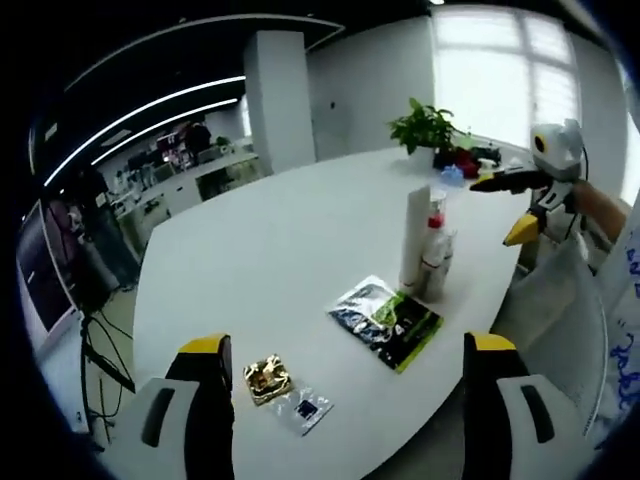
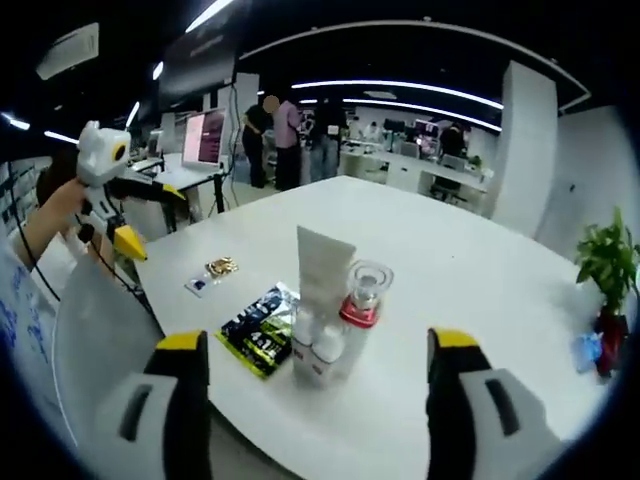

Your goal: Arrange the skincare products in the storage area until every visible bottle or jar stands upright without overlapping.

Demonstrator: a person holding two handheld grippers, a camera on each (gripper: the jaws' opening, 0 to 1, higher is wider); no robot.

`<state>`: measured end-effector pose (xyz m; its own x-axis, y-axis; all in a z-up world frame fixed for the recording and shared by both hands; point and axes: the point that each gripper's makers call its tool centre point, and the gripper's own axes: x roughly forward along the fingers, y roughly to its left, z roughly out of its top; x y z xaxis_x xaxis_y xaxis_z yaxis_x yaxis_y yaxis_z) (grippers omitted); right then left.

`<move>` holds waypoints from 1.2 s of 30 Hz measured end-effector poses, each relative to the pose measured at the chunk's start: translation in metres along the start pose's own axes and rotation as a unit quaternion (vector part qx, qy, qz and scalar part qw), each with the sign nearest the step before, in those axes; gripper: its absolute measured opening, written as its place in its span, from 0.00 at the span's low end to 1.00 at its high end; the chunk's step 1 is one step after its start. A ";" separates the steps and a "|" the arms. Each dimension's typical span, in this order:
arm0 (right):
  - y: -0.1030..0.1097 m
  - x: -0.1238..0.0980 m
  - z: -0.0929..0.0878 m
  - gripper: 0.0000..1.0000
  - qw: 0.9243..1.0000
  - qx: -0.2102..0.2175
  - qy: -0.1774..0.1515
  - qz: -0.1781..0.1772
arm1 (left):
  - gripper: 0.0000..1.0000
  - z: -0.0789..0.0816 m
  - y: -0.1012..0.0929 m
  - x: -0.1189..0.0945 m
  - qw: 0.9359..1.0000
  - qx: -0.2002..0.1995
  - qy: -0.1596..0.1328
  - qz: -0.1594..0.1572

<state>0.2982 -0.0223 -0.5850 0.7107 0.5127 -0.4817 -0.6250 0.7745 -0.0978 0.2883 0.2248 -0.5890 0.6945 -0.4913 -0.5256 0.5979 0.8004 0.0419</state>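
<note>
Near the white table's edge stands a tight cluster: a tall white tube upright, a clear bottle with a red collar beside it, and small white bottles at their base. The right gripper view has the tube and the red-collared bottle straight ahead. A green-and-black sachet and a silvery one lie flat next to them. My left gripper is open above the table, well short of the cluster. My right gripper is open too, and empty, facing the cluster from the opposite side.
A small gold packet and a small white-and-blue sachet lie near the left gripper. A potted plant and small items sit at the table's far end. The table edge runs close to the cluster. People stand by distant desks.
</note>
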 end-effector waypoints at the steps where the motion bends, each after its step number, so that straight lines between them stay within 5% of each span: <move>1: -0.001 0.000 0.000 0.95 1.000 0.000 0.001 -0.001 | 0.95 0.000 0.000 0.000 1.000 -0.002 0.000 0.000; 19: 0.001 -0.002 -0.010 0.99 1.000 0.011 0.012 0.005 | 0.97 -0.011 -0.004 -0.001 1.000 -0.015 0.009 0.009; 36: 0.003 -0.013 -0.021 0.99 1.000 0.014 0.024 -0.005 | 0.88 -0.054 0.012 0.020 0.997 -0.032 0.063 0.013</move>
<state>0.2803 -0.0346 -0.5971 0.6996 0.4869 -0.5229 -0.6084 0.7897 -0.0787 0.2872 0.2430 -0.6450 0.6507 -0.4260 -0.6286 0.5504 0.8349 0.0039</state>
